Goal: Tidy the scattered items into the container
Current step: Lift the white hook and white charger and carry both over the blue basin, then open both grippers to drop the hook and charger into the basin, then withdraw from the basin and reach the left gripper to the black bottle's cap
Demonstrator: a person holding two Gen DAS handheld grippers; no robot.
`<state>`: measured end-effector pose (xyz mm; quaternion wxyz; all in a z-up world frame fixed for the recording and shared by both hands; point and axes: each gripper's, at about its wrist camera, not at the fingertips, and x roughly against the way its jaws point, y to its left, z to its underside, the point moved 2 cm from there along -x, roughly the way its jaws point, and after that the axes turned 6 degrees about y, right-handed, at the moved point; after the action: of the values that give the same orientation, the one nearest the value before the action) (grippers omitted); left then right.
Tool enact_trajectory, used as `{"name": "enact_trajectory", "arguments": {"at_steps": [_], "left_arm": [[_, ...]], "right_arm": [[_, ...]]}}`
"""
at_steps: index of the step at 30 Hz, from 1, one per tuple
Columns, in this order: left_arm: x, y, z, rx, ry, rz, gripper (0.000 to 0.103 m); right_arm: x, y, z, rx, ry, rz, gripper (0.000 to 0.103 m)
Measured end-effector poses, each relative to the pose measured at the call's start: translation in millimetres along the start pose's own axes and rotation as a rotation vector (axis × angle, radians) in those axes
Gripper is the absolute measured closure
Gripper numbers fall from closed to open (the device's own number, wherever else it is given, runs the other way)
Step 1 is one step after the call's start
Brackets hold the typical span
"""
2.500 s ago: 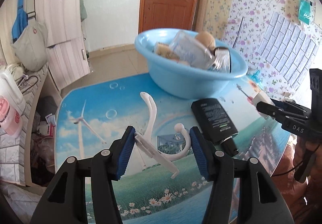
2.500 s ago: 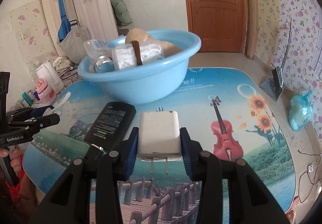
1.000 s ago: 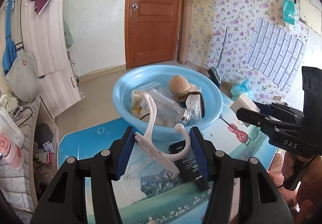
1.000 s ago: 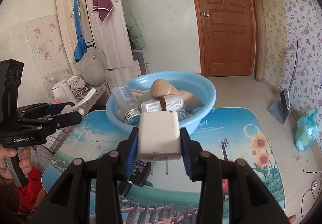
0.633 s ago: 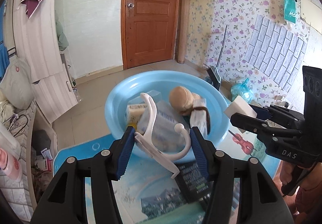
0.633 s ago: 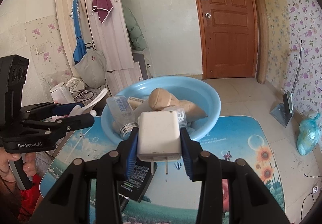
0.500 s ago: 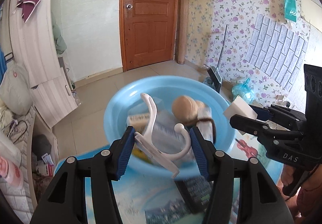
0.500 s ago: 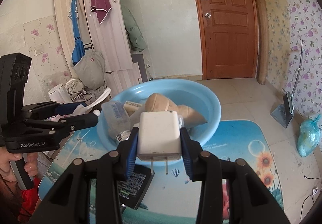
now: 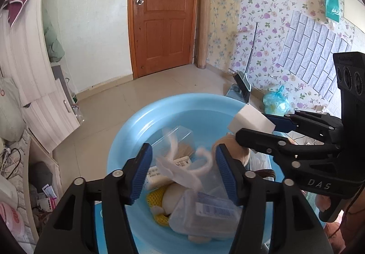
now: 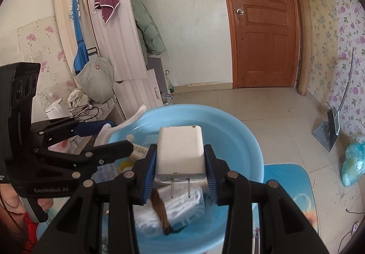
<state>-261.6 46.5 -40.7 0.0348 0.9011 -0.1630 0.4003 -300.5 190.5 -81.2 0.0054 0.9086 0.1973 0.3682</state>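
The white charger (image 10: 180, 151), clamped in the right gripper (image 10: 180, 168), is held directly above the blue basin (image 10: 246, 139); the left gripper (image 9: 183, 170), just opening, frees the white hook (image 9: 178, 162) there.

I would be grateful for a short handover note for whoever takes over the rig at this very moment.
Left tongs: just been opening above the blue basin; the blurred white hook sits loose between the pads, apparently dropping.
Right tongs: shut on the white charger, over the basin.
Done: a packet, soft toy and cable bundle lie in the basin.
Left: release the charger; check the table, mostly hidden here, for more.
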Motion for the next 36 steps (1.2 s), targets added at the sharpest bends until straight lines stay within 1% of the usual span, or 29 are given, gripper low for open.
{"name": "enact_trajectory", "arguments": {"at_steps": [1,3,5,9,10,11,13,14,19,28,36], "left_arm": [[-0.5,1.3,1.4,0.001,0.001,0.002,0.029],[0.3,1.8,5.3,-0.003,0.000,0.007,0.026],[2.2,3.0,9.7,-0.006,-0.001,0.002,0.025],[8.6,5.3,20.9,0.009,0.002,0.009,0.020],[10.0,5.3,24.3,0.011,0.004,0.008,0.019],[12.4,4.9,28.3,0.013,0.005,0.004,0.019],[16.8,4.0,34.8,0.014,0.005,-0.002,0.019],[20.2,2.2,38.6,0.014,0.002,-0.004,0.019],[33.9,-3.7,54.2,0.023,-0.006,-0.006,0.016],[60.0,-11.9,82.2,0.045,-0.022,-0.009,0.015],[69.4,-14.4,107.9,0.071,-0.005,-0.006,0.014]], "right_arm": [[-5.9,0.9,-1.3,0.004,0.012,0.006,0.065],[-10.0,2.6,-1.8,0.006,0.017,0.009,0.065],[-12.7,5.8,-1.1,0.012,0.026,0.010,0.065],[-10.2,9.1,1.4,0.005,0.025,0.022,0.064],[-9.5,9.5,1.8,-0.002,0.028,0.030,0.062],[-8.5,9.1,2.8,-0.006,0.031,0.039,0.057],[-5.1,10.6,6.1,-0.008,0.033,0.050,0.051],[-2.8,11.9,7.6,-0.006,0.030,0.053,0.050],[9.3,17.6,16.6,0.003,0.027,0.064,0.050],[33.0,22.9,33.2,-0.011,0.008,0.075,0.050],[48.3,30.9,54.0,-0.003,0.007,0.068,0.050]]}}
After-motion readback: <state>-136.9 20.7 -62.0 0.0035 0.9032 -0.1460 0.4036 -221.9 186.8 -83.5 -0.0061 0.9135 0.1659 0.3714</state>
